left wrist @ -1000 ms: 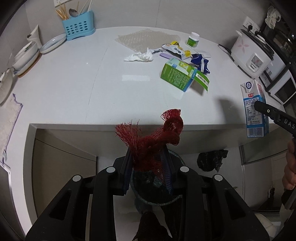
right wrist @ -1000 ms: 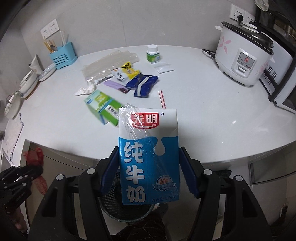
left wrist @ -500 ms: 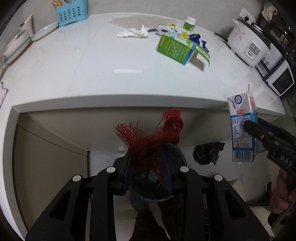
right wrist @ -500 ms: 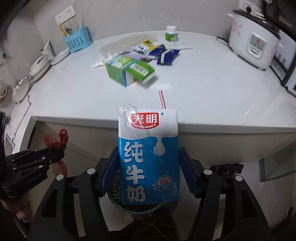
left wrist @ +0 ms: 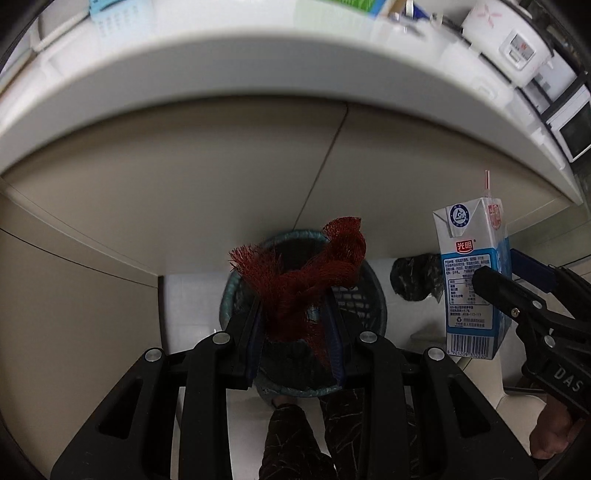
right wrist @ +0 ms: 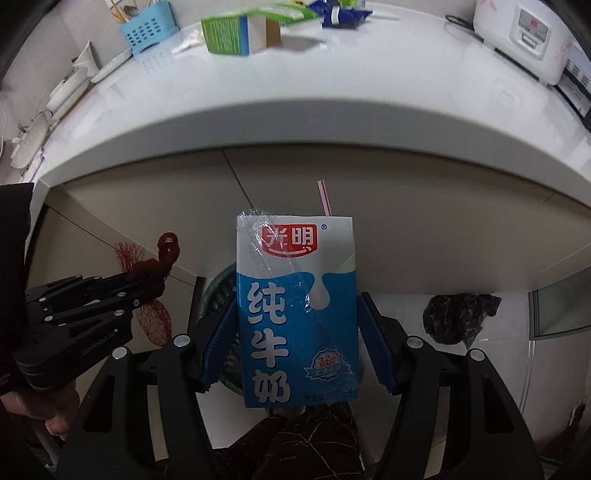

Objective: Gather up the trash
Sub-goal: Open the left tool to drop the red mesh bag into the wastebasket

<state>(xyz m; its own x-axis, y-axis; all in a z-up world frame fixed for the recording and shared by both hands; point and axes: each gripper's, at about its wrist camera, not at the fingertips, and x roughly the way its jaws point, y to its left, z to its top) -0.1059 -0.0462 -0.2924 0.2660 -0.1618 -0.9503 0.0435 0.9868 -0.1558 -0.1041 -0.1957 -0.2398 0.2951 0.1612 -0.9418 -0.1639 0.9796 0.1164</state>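
My left gripper [left wrist: 293, 299] is shut on a red mesh net bag [left wrist: 306, 280] and holds it over the round teal trash basket [left wrist: 369, 295] on the floor below the counter. My right gripper [right wrist: 297, 317] is shut on a blue and white milk carton [right wrist: 297, 306] with a pink straw [right wrist: 324, 197], just above the same basket [right wrist: 218, 291]. The carton [left wrist: 471, 273] and right gripper show at the right of the left wrist view. The left gripper with the net bag [right wrist: 147, 266] shows at the left of the right wrist view.
The white counter edge [right wrist: 295, 122] hangs above both grippers. On it lie a green box [right wrist: 240, 27], blue wrappers [right wrist: 343, 14], a blue utensil caddy [right wrist: 147, 27] and a rice cooker [right wrist: 524, 33]. A crumpled black bag [right wrist: 458, 317] lies on the floor right of the basket.
Both grippers have dropped from counter height to below the counter edge, over the trash basket. Each keeps its hold on its item.
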